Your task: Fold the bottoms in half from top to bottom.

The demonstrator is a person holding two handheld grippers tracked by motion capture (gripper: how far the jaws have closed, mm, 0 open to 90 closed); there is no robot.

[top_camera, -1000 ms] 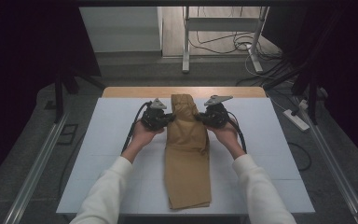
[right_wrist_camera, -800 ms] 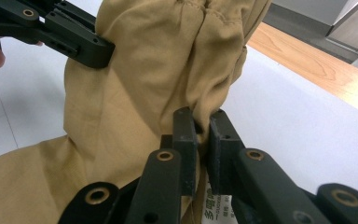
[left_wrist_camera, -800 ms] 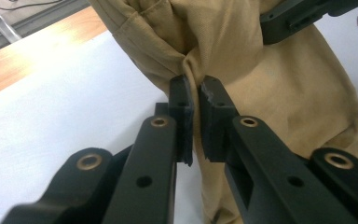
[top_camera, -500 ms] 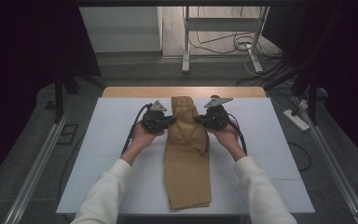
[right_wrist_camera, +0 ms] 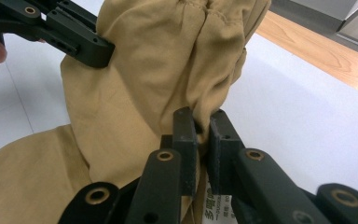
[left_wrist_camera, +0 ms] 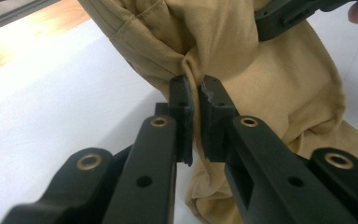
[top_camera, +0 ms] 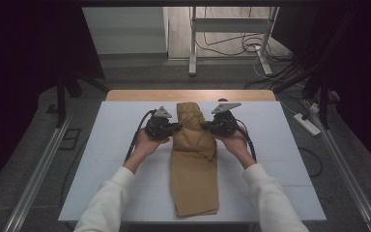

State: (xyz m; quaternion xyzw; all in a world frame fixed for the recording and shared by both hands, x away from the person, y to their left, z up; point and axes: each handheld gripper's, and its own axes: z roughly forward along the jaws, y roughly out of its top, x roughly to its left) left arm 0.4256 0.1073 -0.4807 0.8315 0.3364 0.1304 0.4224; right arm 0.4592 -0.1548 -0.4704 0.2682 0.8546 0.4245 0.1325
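Note:
Tan trousers (top_camera: 194,164) lie lengthwise down the middle of the white table (top_camera: 101,159), folded narrow, waist end toward the far edge. My left gripper (top_camera: 177,127) is shut on the cloth at the left side of the waist part; the pinched fold (left_wrist_camera: 193,74) bunches between its pads. My right gripper (top_camera: 206,125) is shut on the right side, with cloth (right_wrist_camera: 204,116) squeezed between its pads and a white label (right_wrist_camera: 216,212) hanging below. The held upper part is lifted slightly off the table. Each gripper view shows the other gripper's black jaw at its top edge.
A wooden strip (top_camera: 140,95) runs along the table's far edge. Beyond it stand a metal frame (top_camera: 193,43) and loose cables (top_camera: 251,46) on the floor. A power strip (top_camera: 308,124) lies on the floor at the right. Dark curtains hang on both sides.
The upper part of the trousers looks a little more bunched and raised between the grippers. The hands have barely shifted.

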